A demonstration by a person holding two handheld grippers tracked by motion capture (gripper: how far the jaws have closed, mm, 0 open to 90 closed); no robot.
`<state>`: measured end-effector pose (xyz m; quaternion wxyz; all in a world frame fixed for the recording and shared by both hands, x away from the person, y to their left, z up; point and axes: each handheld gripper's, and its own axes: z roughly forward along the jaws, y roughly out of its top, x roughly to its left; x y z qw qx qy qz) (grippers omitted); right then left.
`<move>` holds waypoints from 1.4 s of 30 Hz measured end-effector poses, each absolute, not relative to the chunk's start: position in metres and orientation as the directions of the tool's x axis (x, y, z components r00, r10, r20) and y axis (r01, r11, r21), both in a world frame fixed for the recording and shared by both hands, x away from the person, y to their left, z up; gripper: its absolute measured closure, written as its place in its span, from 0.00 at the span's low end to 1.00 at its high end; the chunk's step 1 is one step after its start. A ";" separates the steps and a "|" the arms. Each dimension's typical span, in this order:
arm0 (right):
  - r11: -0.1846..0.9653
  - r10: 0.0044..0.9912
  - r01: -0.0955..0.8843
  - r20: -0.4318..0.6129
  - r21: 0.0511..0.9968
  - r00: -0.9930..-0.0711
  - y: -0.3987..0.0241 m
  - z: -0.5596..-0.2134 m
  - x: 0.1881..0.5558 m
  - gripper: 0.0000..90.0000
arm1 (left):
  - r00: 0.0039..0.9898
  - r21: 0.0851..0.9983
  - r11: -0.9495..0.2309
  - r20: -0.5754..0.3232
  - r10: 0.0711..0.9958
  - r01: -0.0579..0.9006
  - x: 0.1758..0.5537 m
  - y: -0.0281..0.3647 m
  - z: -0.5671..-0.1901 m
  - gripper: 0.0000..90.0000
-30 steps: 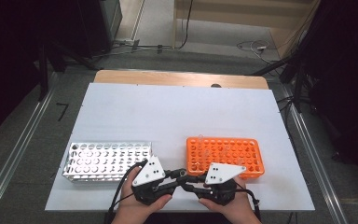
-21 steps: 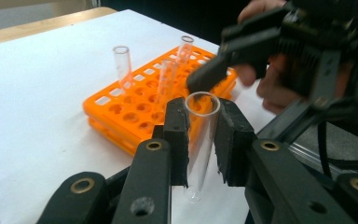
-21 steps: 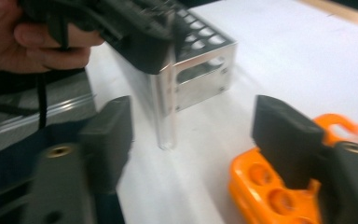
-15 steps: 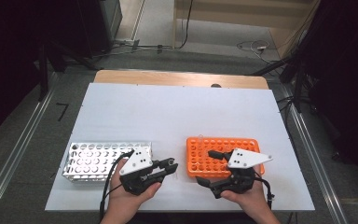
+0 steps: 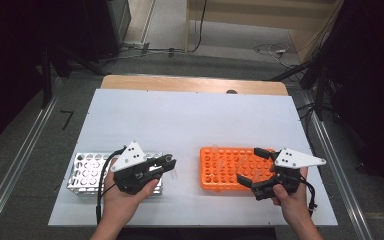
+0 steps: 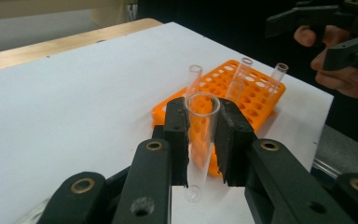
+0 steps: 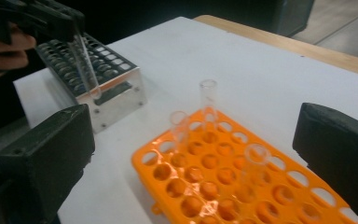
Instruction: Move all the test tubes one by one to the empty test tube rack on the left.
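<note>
Standing upright in the left claw (image 6: 200, 140), test tube (image 6: 199, 135), mouth up.

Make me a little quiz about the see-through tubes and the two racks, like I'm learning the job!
1. True or false: the left gripper is shut on a clear test tube.
2. How many tubes stand in the orange rack?
   A. one  B. three  C. six
3. Fill in: the right gripper has its jaws ____ with nothing between them.

Key
1. True. In the left gripper view the pads press on the tube from both sides.
2. B. Three tubes stand in it in both gripper views.
3. Open. The jaws have just been opening and now stand wide apart over the orange rack. The silver rack sits by the left hand.
</note>
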<state>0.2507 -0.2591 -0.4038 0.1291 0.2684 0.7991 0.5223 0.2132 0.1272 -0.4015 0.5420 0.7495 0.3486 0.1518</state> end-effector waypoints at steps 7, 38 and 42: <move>0.265 0.614 0.322 0.098 0.909 -0.783 -0.283 -0.407 0.261 0.00 | 0.685 0.915 -0.164 -0.147 0.713 0.368 0.224 0.138 -0.396 0.85; 0.166 0.727 0.384 0.150 0.908 -0.670 -0.337 -0.422 0.275 0.00 | 0.575 0.902 -0.160 -0.112 0.810 0.401 0.255 0.159 -0.415 0.85; 0.178 0.727 0.385 0.143 0.905 -0.671 -0.335 -0.424 0.275 0.00 | 0.573 0.896 -0.182 -0.093 0.814 0.405 0.256 0.156 -0.419 0.85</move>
